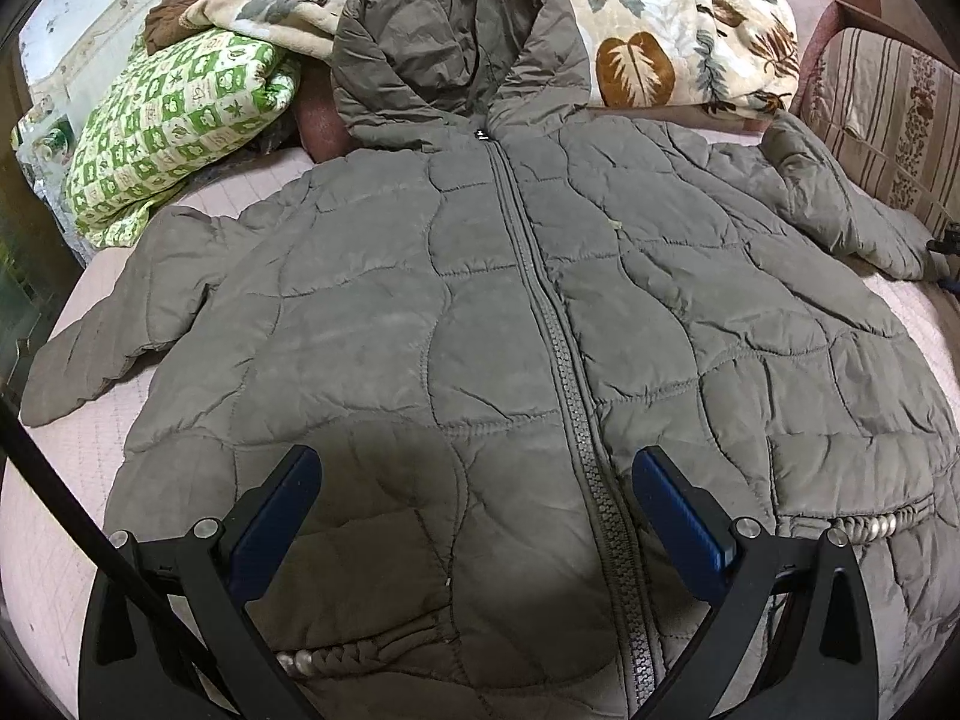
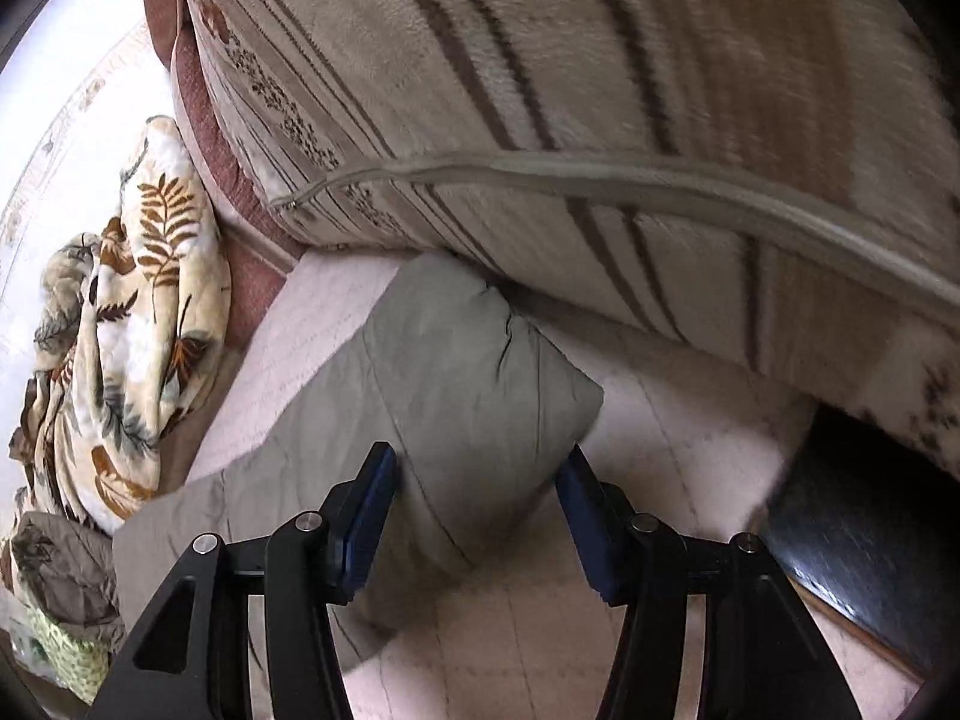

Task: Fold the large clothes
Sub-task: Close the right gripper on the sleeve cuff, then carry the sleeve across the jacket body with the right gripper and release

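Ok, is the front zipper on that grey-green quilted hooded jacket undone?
No, the zipper on the grey-green quilted hooded jacket runs closed from collar to hem in the left wrist view, both front panels joined.

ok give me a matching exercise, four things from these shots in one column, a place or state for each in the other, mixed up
Things:
1. jacket hood
2. green patterned pillow
3. right gripper
4. jacket zipper

Places or states:
a. closed up the front
b. open around the sleeve cuff
c. propped against the leaf-print blanket
d. beside the jacket's sleeve, on the left of the left wrist view

Pairs: 1-c, 2-d, 3-b, 4-a
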Motion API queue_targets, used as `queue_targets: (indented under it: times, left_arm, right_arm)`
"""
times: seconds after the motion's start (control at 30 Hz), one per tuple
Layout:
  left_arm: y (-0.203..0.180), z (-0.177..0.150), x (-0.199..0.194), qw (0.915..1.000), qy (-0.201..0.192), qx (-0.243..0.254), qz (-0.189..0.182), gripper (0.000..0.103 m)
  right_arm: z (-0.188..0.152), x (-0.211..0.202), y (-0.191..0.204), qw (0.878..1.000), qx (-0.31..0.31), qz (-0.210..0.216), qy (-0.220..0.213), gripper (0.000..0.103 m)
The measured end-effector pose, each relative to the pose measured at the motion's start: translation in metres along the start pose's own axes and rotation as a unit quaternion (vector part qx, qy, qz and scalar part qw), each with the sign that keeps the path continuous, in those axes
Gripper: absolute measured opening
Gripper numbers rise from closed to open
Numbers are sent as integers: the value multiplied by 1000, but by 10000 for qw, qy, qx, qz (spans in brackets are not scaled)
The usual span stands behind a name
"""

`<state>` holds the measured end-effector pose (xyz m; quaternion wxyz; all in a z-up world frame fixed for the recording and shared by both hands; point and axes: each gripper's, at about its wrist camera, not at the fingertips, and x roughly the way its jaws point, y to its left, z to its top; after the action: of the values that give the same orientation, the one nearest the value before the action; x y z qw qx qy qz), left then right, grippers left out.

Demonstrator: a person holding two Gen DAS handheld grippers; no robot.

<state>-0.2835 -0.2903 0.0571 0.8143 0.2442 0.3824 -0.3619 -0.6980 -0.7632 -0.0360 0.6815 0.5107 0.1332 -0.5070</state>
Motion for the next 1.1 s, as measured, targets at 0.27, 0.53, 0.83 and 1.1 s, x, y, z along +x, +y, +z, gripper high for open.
queue_targets:
  times: [0.27,0.53,0.83,1.1]
  left_arm:
    - [-2,0,-4,10000,-79,-9,-20,103]
    - [8,-1,-27,9992,-377,-136,-4,103]
    - [40,-6,-48,9972,-629,-400,109,103]
    - [73,-16,-53,9955,-613,-711,143,103]
  right_arm:
    - [4,-26,25,9983,-354,81,-446,14]
    - [-12,-168,154,9669,-1482,1352,-1578,13]
    - [-134,-252,302,8989,-3006,2907,-1306,13]
    - [-275,-205,390,8554,-4103,3152,-232,13]
